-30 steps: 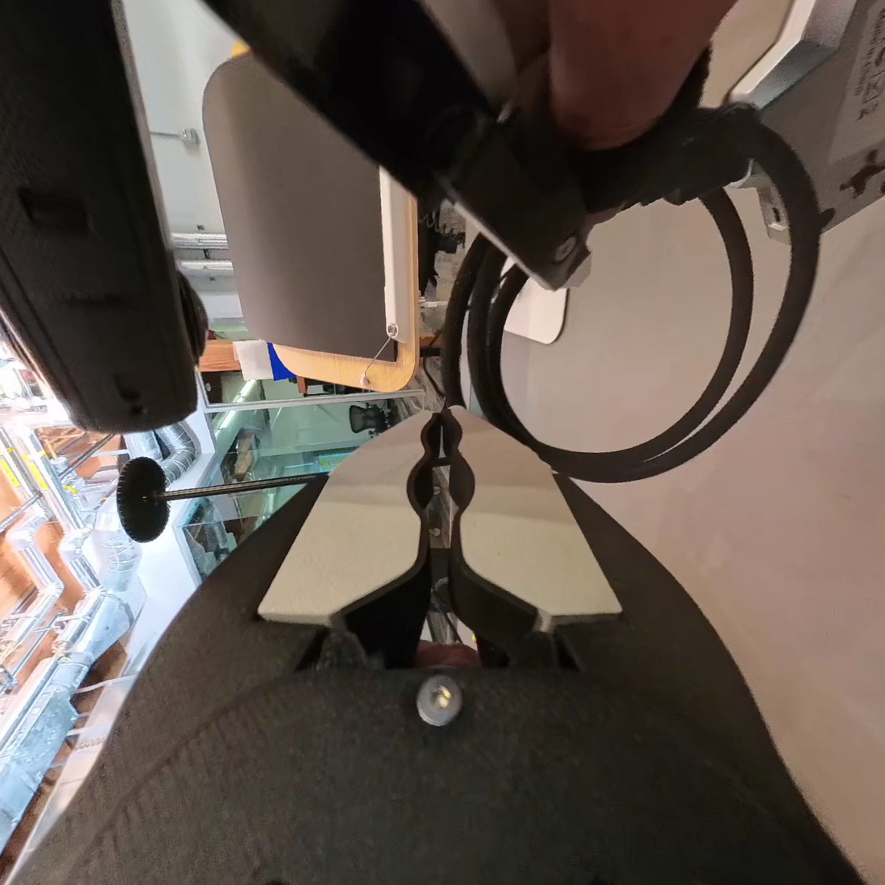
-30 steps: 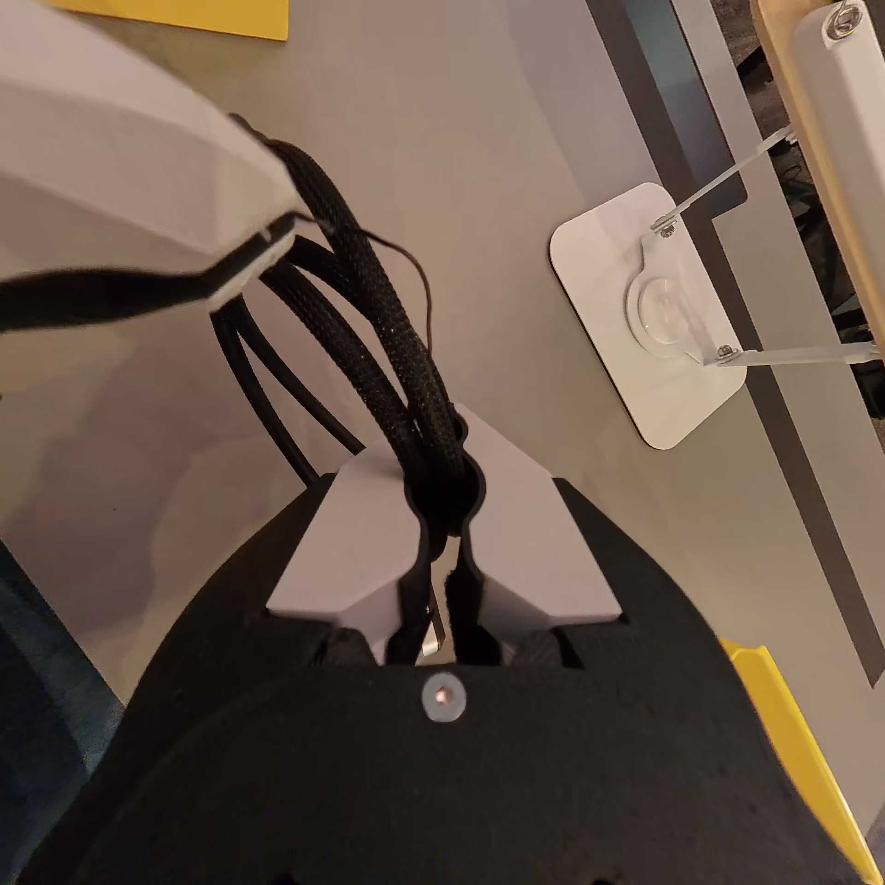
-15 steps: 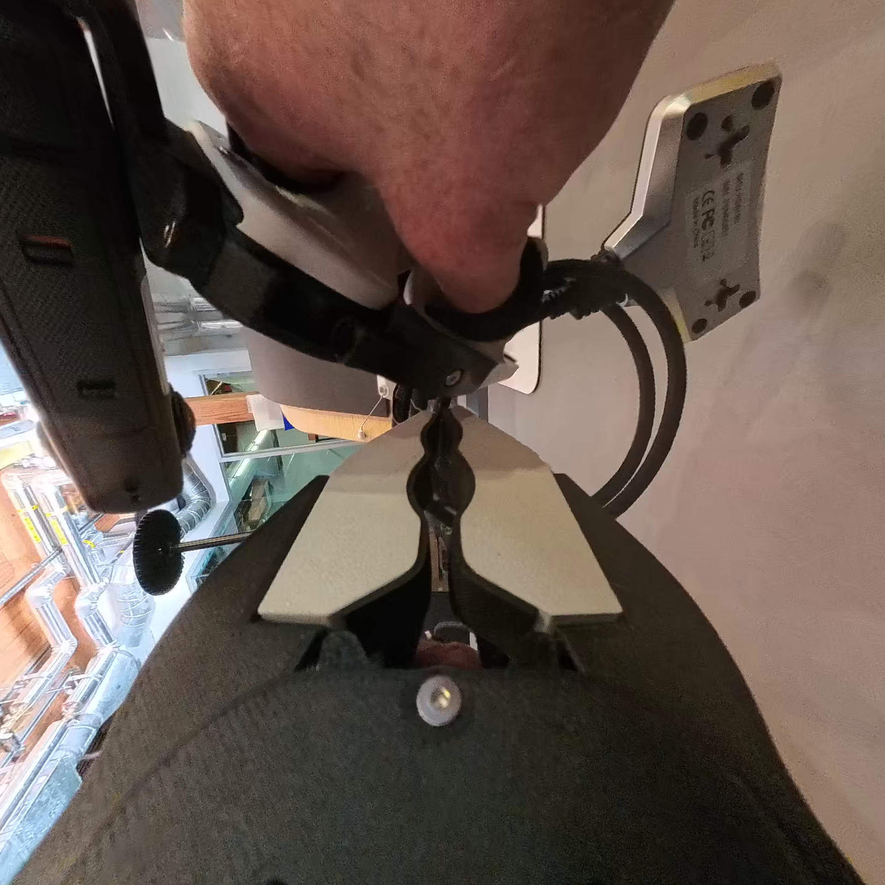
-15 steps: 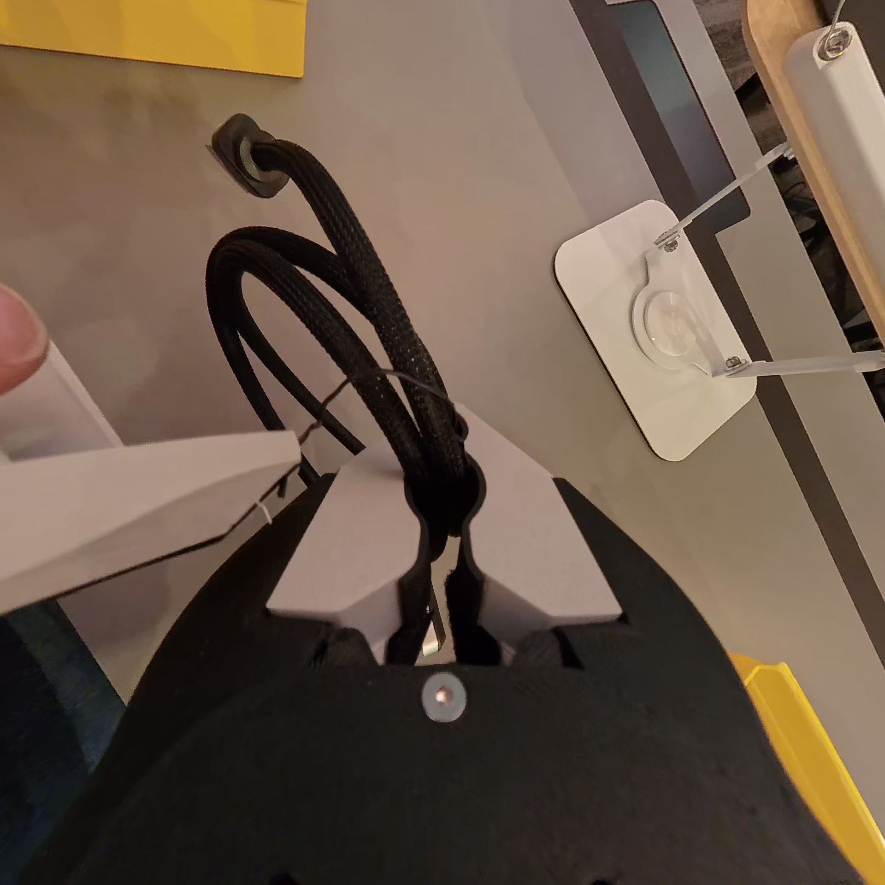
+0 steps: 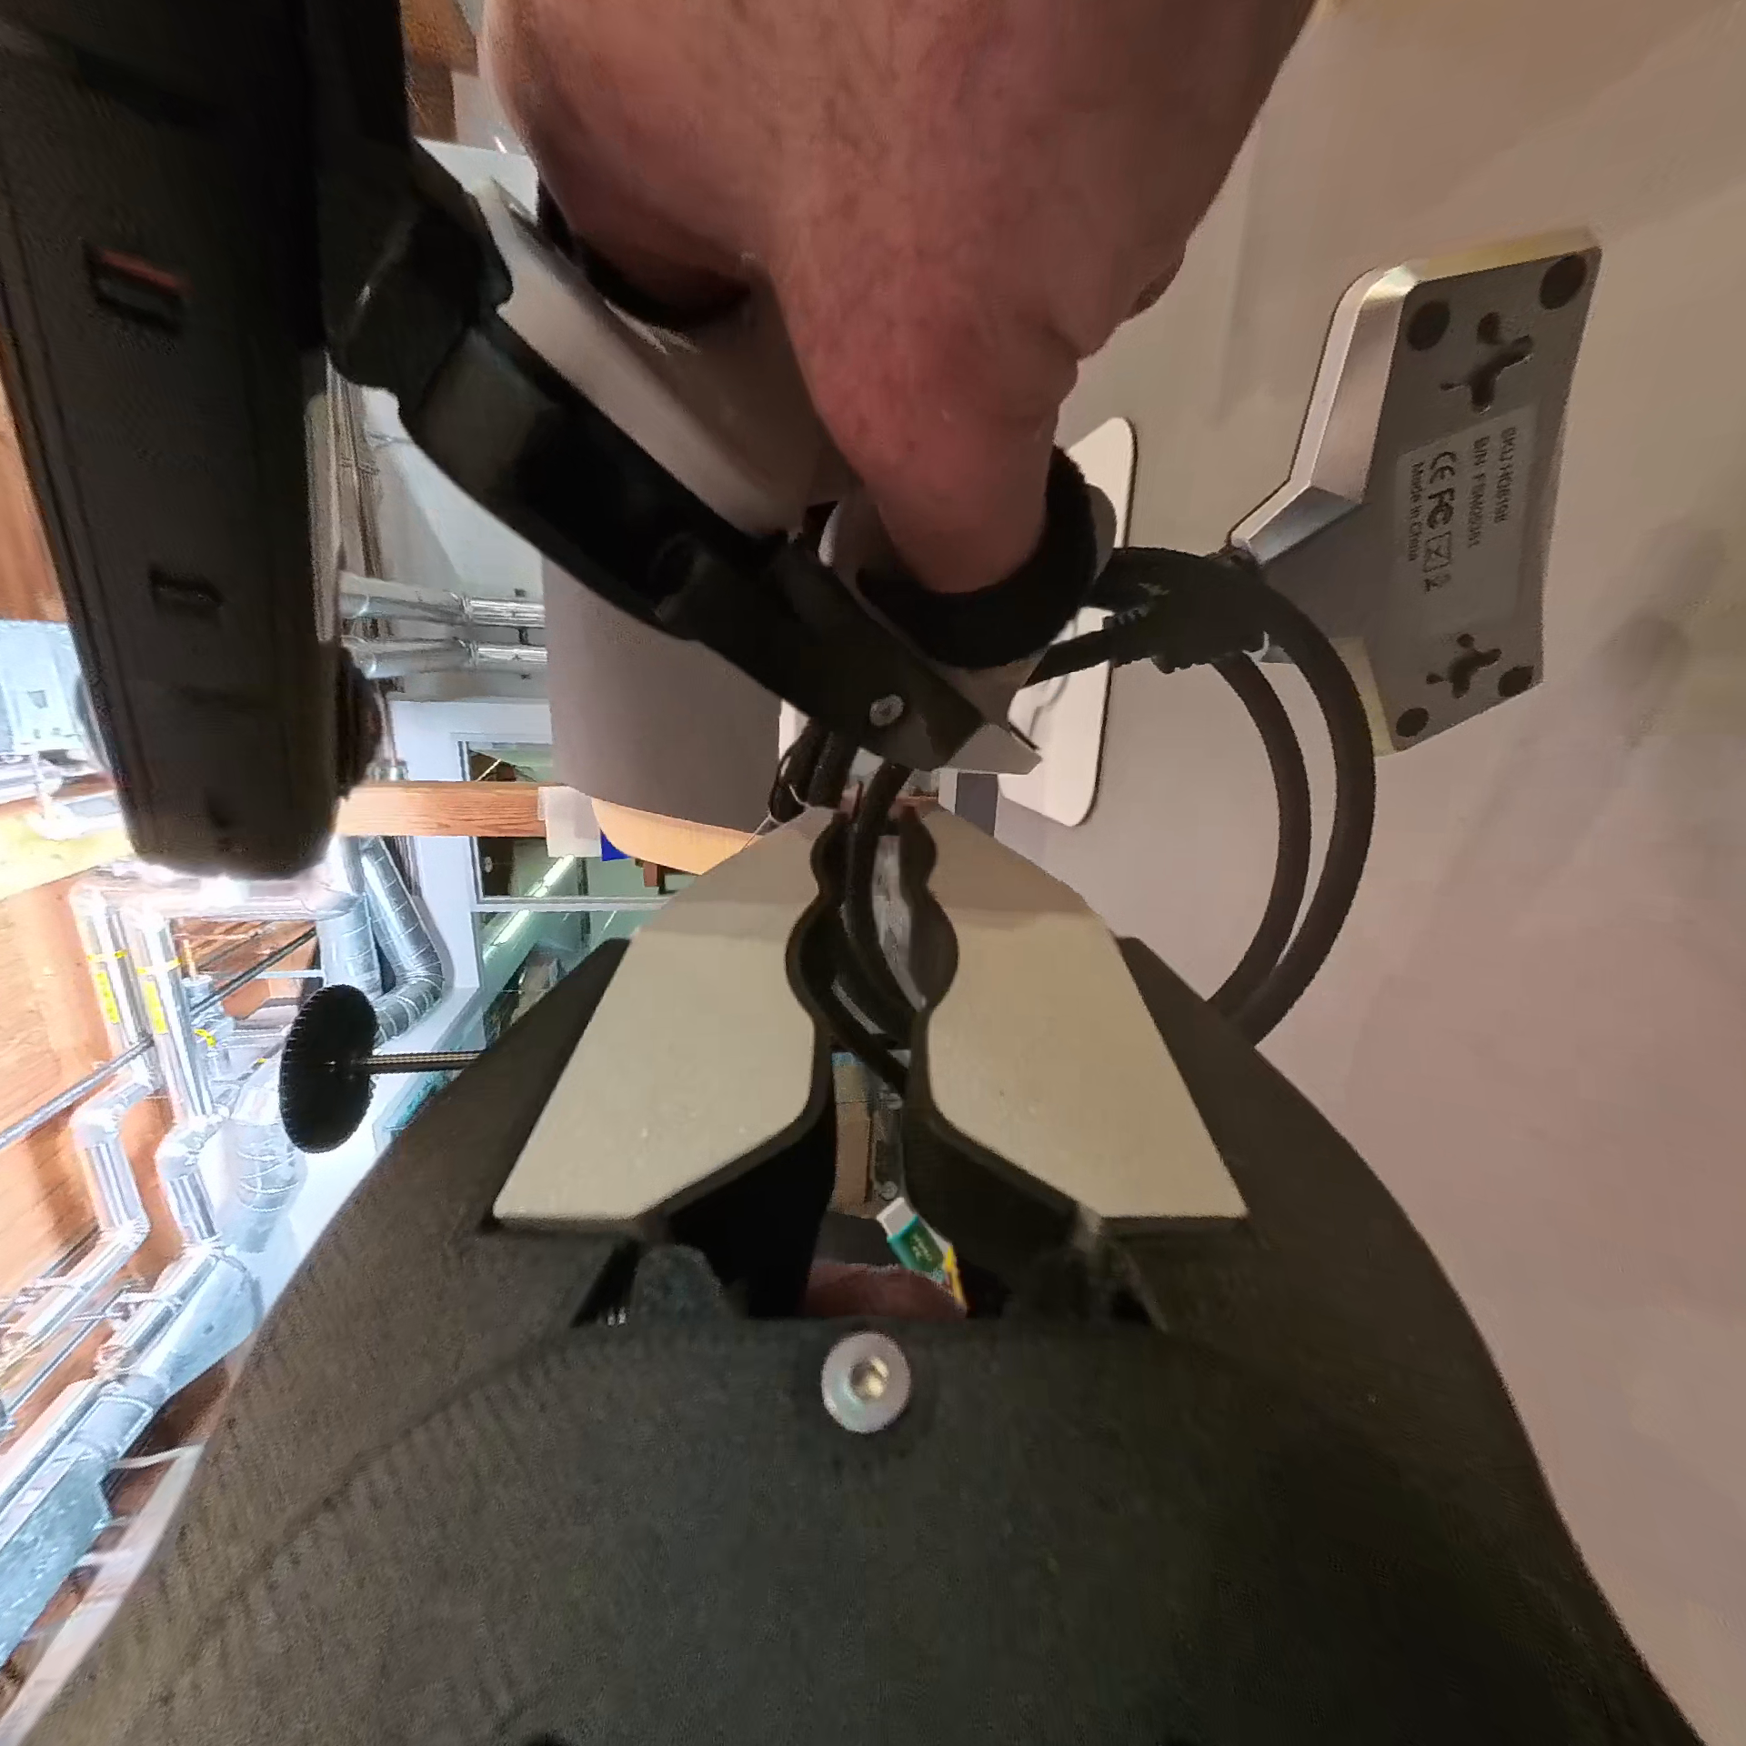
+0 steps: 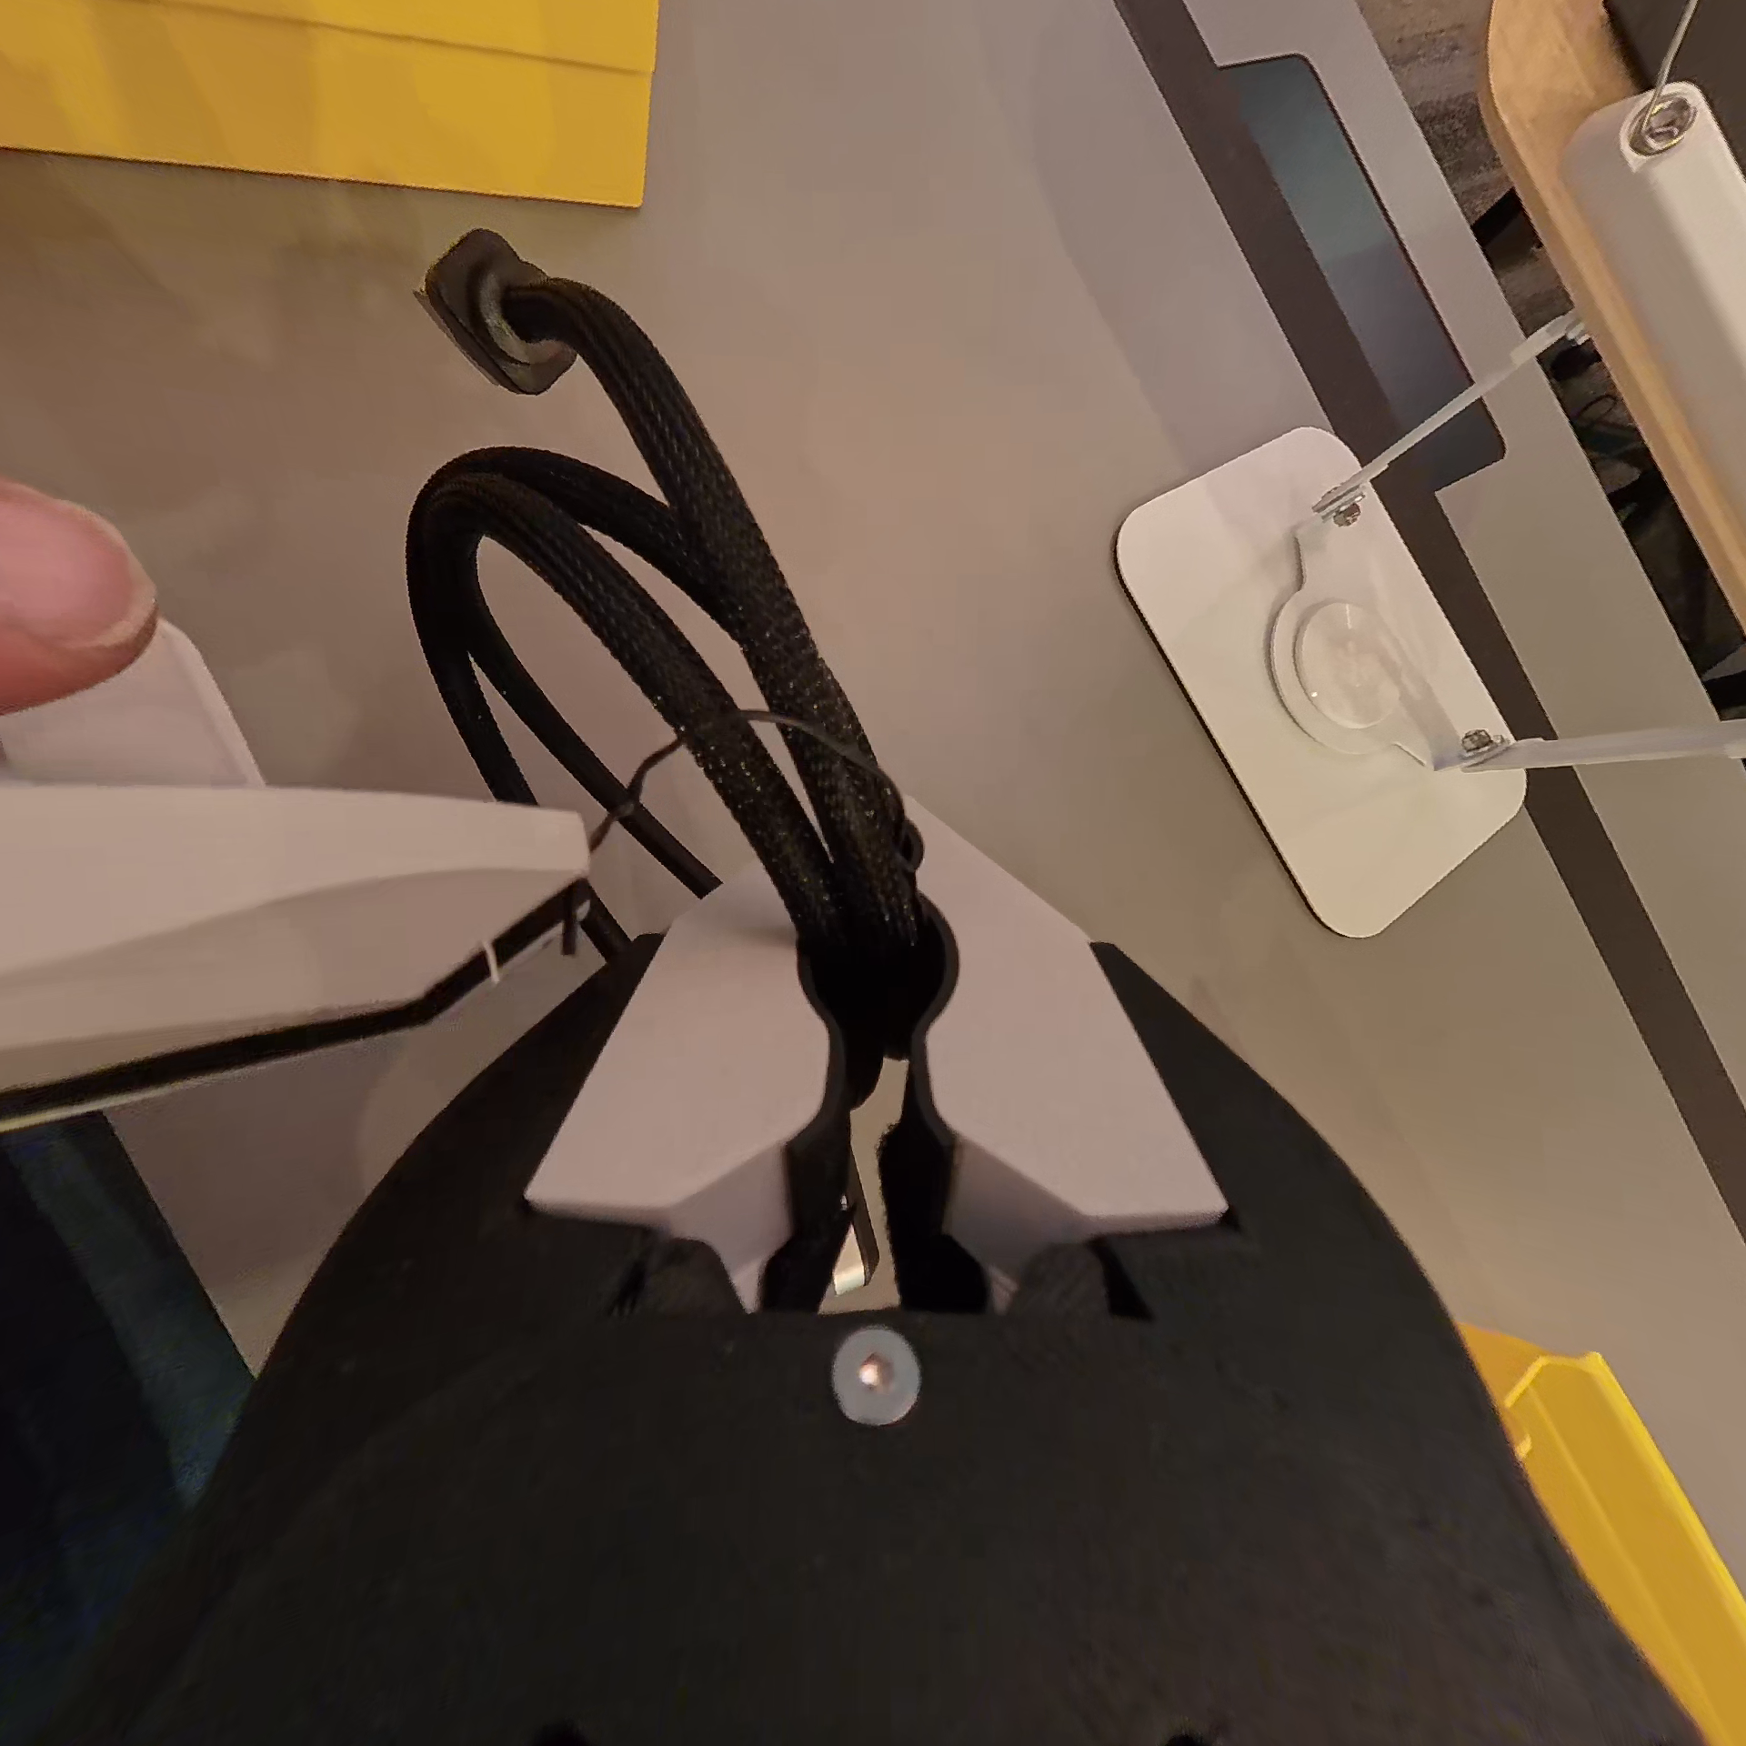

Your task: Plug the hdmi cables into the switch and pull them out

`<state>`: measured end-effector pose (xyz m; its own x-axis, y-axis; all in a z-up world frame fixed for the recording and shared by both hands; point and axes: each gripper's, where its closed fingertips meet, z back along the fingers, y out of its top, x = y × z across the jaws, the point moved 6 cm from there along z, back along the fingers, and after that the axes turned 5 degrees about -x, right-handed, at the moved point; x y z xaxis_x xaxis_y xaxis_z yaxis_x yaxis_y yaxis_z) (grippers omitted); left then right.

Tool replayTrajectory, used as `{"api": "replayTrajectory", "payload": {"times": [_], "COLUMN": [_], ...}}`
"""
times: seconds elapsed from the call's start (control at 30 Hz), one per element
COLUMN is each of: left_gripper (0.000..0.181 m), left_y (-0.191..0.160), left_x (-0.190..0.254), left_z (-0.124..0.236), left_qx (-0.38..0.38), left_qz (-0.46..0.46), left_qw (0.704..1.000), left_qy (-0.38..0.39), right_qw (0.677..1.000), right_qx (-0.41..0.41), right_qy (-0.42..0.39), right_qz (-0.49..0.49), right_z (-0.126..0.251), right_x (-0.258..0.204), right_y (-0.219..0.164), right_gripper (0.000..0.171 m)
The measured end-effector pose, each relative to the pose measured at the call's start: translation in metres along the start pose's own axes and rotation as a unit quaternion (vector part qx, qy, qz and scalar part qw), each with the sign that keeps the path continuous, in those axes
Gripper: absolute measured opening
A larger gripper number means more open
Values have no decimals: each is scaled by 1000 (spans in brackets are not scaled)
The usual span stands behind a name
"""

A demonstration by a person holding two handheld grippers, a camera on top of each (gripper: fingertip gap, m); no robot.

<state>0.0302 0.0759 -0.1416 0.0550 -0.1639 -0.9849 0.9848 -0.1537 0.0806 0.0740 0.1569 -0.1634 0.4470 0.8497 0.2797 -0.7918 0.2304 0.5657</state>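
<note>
The silver switch [image 5: 1455, 491] lies underside up on the grey table, with two black HDMI cables [image 5: 1323, 803] plugged into its edge and looping down. My left gripper [image 5: 864, 831] is closed around thin black cables that run between its fingers, with a narrow gap at the tips. My right gripper [image 6: 850, 850] is shut on a bundle of black braided cable [image 6: 737, 586]. A metal plug end [image 6: 864, 1219] shows between its fingers near the base. The bundle runs to a black end piece [image 6: 491, 321] on the table. The right gripper [image 5: 983, 746] and the hand [image 5: 898, 236] holding it hang just above my left fingertips.
A white plate with a clear bracket [image 6: 1323, 680] lies on the grey table [image 6: 945, 331] at right. Yellow bins sit at top left [image 6: 331, 85] and bottom right [image 6: 1625, 1512]. A white finger of the left gripper [image 6: 283, 898] and a thumb [image 6: 66, 605] enter from the left.
The left gripper closed on the cables, then its jaws parted slightly. The switch and the right hand came closer in the left view. The right gripper kept its hold.
</note>
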Motion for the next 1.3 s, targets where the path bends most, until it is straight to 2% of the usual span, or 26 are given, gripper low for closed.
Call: {"api": "replayTrajectory", "payload": {"times": [0.27, 0.33, 0.4, 0.47, 0.6, 0.7, 0.73, 0.83, 0.9, 1.0, 1.1, 1.17, 1.3], "left_gripper": [25, 26, 26, 26, 32, 33, 32, 33, 31, 17, 0, 0, 0], "left_y": [-10, -12, -12, -11, -8, -17, -20, -21, -18, -18, -20, -20, -24], "left_x": [4, 3, 2, 0, 2, -2, -4, -6, -8, -9, -7, -5, -7], "left_z": [6, 12, 20, 26, 30, 22, 19, 11, 7, -1, -6, -7, -4], "left_qx": [27, 46, 73, 96, 127, 142, 143, 135, 138, 139, 138, 140, 136], "left_qz": [43, 98, 199, 322, 532, 659, 687, 738, 761, 794, 809, 808, 785], "left_qw": [999, 994, 976, 933, 795, 685, 656, 596, 566, 521, 506, 511, 568], "left_qy": [10, -8, -59, -129, -261, -278, -279, -286, -286, -283, -265, -259, -207], "right_qw": [1000, 1000, 1000, 1000, 999, 999, 998, 998, 998, 998, 998, 998, 998], "right_qx": [8, 14, 20, 24, 39, 48, 50, 56, 57, 59, 59, 59, 59], "right_qy": [3, 2, -1, -5, -13, -20, -21, -24, -27, -28, -27, -24, -16], "right_qz": [-1, -2, -2, 1, 9, 15, 16, 18, 20, 24, 28, 27, 20], "right_z": [0, 2, 3, 4, 7, 11, 12, 14, 14, 13, 12, 11, 11], "right_x": [0, 1, 3, 3, 2, 2, 2, 1, 0, -3, -6, -7, -6], "right_y": [0, 0, 1, 1, 5, 6, 7, 8, 9, 11, 12, 12, 10], "right_gripper": [0, 0, 0, 0, 0, 0, 0, 0, 0, 0, 0, 0, 0]}}
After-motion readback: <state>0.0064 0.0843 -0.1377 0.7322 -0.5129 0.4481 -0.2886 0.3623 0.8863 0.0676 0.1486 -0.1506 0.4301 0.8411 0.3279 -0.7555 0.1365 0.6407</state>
